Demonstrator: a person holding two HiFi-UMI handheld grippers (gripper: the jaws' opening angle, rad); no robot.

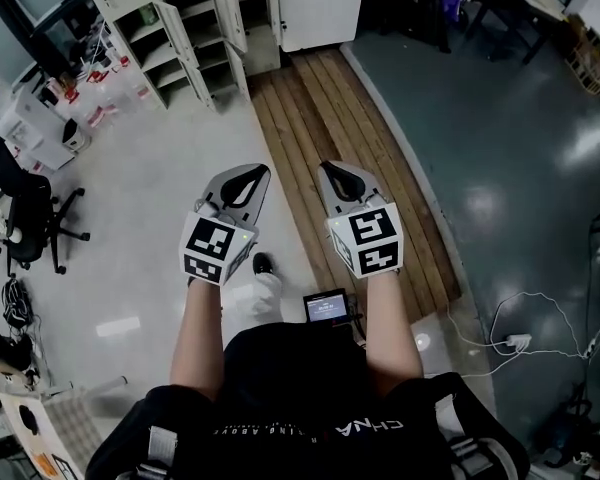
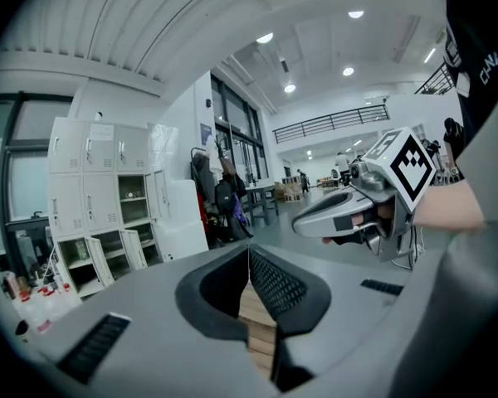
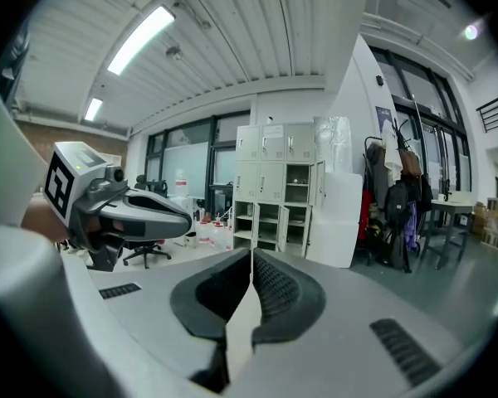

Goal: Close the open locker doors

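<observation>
Left gripper (image 1: 248,174) and right gripper (image 1: 337,171) side by side, jaws of both pressed together, nothing between them. Below them, pale floor meets a wooden plank strip (image 1: 320,118). White locker bank (image 1: 130,8) stands well ahead, several locker doors (image 1: 228,13) hanging open, shelves showing.

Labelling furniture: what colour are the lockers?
Off-white lockers, clearest in the right gripper view.

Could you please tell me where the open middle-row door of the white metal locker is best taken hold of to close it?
Grip the open white metal middle-row door by its free vertical edge, which stands out into the room; it appears hinged at its compartment's right. Come from the front, jaws across the panel: it is thin and upright, so that edge probably gives most leverage.
</observation>
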